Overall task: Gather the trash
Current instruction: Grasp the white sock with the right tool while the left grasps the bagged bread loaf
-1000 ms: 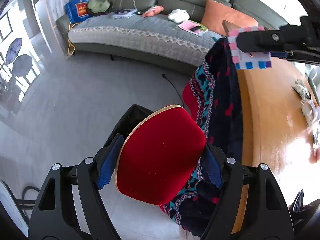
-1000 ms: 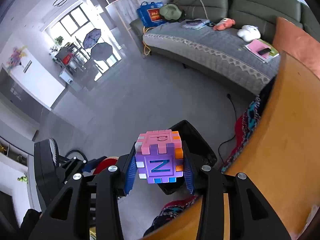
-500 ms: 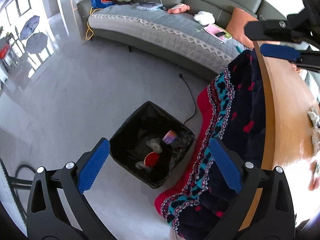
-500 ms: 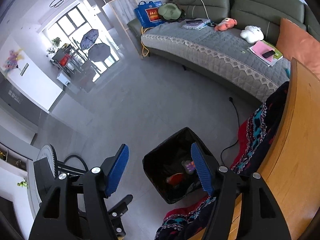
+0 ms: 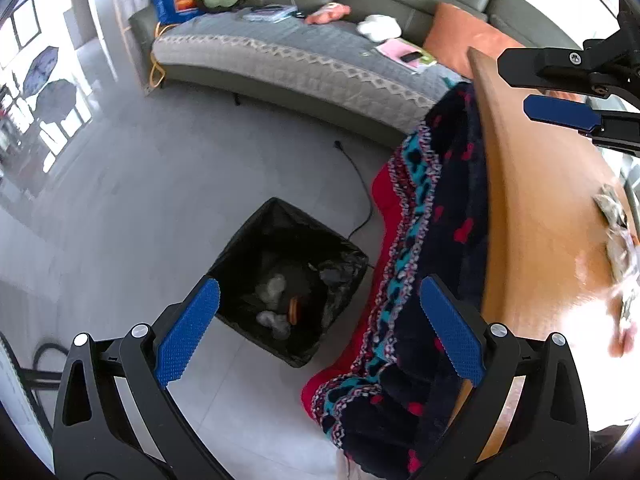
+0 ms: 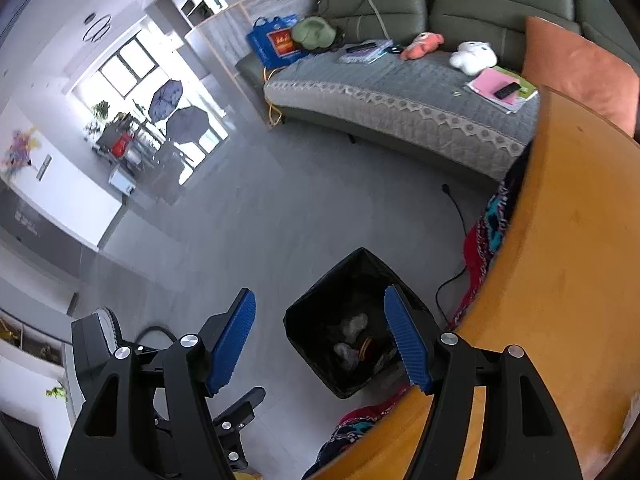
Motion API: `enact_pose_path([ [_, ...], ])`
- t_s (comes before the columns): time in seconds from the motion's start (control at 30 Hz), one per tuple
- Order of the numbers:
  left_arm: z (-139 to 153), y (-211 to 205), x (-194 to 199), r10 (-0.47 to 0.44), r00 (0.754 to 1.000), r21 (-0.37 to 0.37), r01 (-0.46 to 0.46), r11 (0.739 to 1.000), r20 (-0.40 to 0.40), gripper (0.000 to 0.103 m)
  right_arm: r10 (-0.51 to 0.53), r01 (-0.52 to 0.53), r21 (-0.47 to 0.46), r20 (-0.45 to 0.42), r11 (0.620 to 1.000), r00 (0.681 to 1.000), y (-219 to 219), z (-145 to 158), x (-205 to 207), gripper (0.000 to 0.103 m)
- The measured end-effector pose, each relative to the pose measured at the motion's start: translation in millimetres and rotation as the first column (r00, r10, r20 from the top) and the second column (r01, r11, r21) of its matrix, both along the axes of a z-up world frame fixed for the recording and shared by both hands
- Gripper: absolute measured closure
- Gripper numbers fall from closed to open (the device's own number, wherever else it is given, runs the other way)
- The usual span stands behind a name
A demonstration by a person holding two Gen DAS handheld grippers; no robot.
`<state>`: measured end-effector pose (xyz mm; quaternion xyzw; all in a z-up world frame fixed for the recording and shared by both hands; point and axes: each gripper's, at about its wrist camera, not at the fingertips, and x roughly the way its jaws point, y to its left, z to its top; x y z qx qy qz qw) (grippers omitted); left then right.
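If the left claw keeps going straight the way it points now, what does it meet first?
Most likely the black-lined trash bin on the floor: its open mouth sits between the open fingers of the left claw. Nothing shows in between, though depth is hard to judge, and the patterned blanket hangs close on the right.

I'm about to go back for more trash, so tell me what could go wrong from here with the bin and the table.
1. The black bin sits close to the patterned blanket hanging off the wooden table; a drop released near the edge might land on the fabric.
2. A black cord lies on the floor beside the bin and could snag.
3. Crumpled trash near the table's edge might be knocked off by the open right gripper.
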<state>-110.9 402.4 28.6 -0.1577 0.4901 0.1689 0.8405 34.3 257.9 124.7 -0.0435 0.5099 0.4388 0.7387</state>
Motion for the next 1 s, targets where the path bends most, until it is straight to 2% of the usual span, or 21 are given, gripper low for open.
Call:
enact_pose_path([
  [0.23, 17.6, -41.4, 11.7, -0.105, 0.994, 0.000, 0.105, 0.994, 0.032, 0.006, -0.077, 0.077, 0.016, -0.001, 0.997, 0.997, -57.5, 12.3, -2.2, 0.035],
  [0.47, 32.9, -98.2, 33.8, -0.230, 0.971, 0.009, 0.230, 0.973, 0.061, 0.006, -0.184, 0.184, 0.015, 0.026, 0.983, 0.983, -130.4, 22.7, -0.8, 0.035],
  [0.63, 40.0, -144.6, 49.8, -0.325, 0.943, 0.013, 0.325, 0.946, 0.079, 0.006, -0.289, 0.289, 0.007, 0.041, 0.957, 0.956, -194.6, 25.5, 2.7, 0.035],
  [1.0, 45.7, -243.3, 79.3, -0.527, 0.847, 0.047, 0.525, 0.850, 0.076, 0.006, -0.494, 0.493, 0.017, 0.040, 0.870, 0.869, -322.8, 22.3, 13.7, 0.035],
])
